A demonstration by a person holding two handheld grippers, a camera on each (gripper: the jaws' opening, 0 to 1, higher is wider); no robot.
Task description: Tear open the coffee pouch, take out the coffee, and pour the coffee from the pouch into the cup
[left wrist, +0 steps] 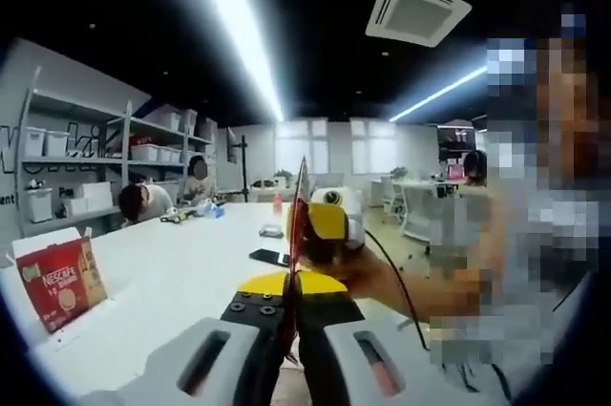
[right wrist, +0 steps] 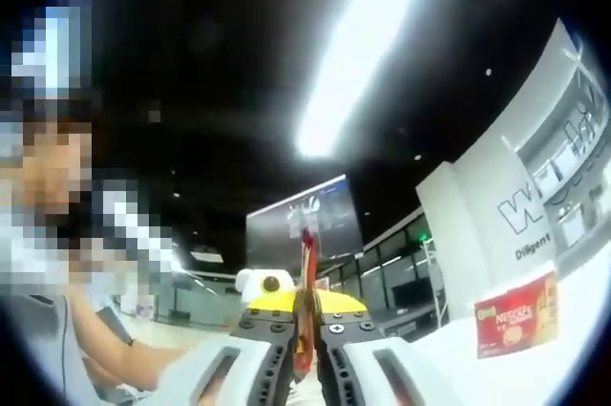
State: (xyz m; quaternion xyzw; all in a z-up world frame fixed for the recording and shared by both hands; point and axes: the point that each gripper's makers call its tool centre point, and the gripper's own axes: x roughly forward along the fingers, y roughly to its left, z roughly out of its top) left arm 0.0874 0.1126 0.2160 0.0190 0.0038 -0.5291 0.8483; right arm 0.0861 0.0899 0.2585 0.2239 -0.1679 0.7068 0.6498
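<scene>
Two grippers hold one coffee pouch between them, raised clear of the white table point(left wrist: 181, 272). In the left gripper view, we see the left gripper point(left wrist: 291, 306) with its jaws closed on the lower edge of the coffee pouch point(left wrist: 299, 215), which stands edge-on as a thin red strip. The right gripper point(left wrist: 329, 224) clamps the same pouch from the far side. In the right gripper view, the right gripper point(right wrist: 304, 339) is likewise shut on the pouch point(right wrist: 306, 301). We judge the pouch light, thin and limp, its film likely slick, so each grip belongs close beside the tear line. A red coffee box point(left wrist: 62, 282) stands on the table, well apart. No cup is identifiable to us.
</scene>
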